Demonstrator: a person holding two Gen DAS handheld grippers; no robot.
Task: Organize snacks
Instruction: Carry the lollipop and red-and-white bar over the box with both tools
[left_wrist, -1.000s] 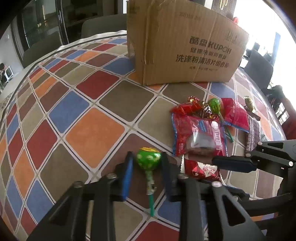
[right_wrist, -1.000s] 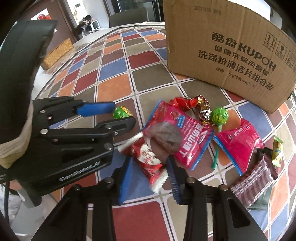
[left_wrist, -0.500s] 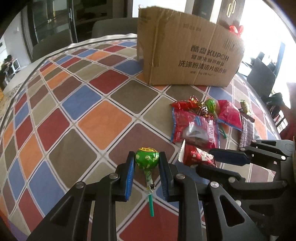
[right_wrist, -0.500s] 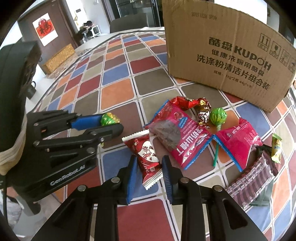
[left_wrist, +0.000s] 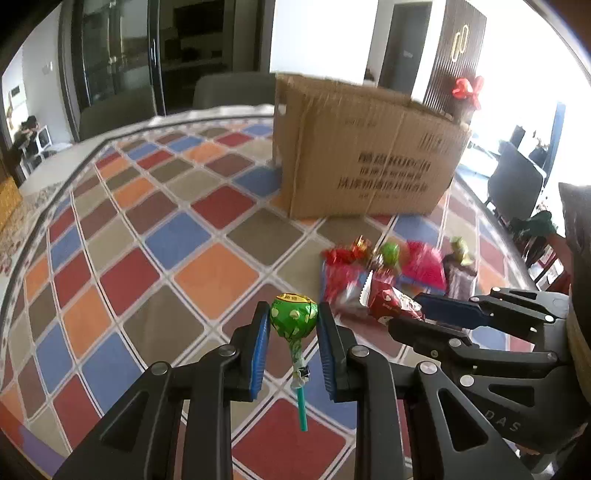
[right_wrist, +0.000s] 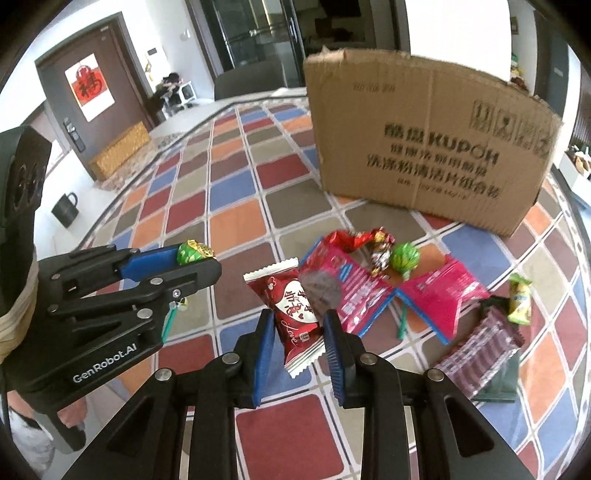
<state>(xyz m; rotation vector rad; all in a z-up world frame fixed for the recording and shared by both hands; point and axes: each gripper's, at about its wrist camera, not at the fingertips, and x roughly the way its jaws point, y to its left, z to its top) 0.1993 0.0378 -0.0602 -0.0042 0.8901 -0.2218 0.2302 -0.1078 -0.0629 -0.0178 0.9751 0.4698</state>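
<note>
My left gripper (left_wrist: 293, 325) is shut on a green lollipop (left_wrist: 294, 317) and holds it above the chequered tablecloth; its stick hangs down. It also shows in the right wrist view (right_wrist: 192, 254). My right gripper (right_wrist: 297, 328) is shut on a dark red candy packet (right_wrist: 295, 306), lifted off the table. The packet also shows in the left wrist view (left_wrist: 391, 302). A cardboard box (right_wrist: 424, 147) stands behind the snack pile.
On the table lie a red-and-blue snack bag (right_wrist: 354, 288), a second green lollipop (right_wrist: 404, 258), a pink bag (right_wrist: 443, 295), a dark wafer pack (right_wrist: 484, 347) and a small yellow-green candy (right_wrist: 519, 295). Chairs (left_wrist: 229, 88) stand beyond the table.
Both grippers have closed on their items and risen from the table: the left with the lollipop, the right with the red packet. Both views now look more level towards the box.
</note>
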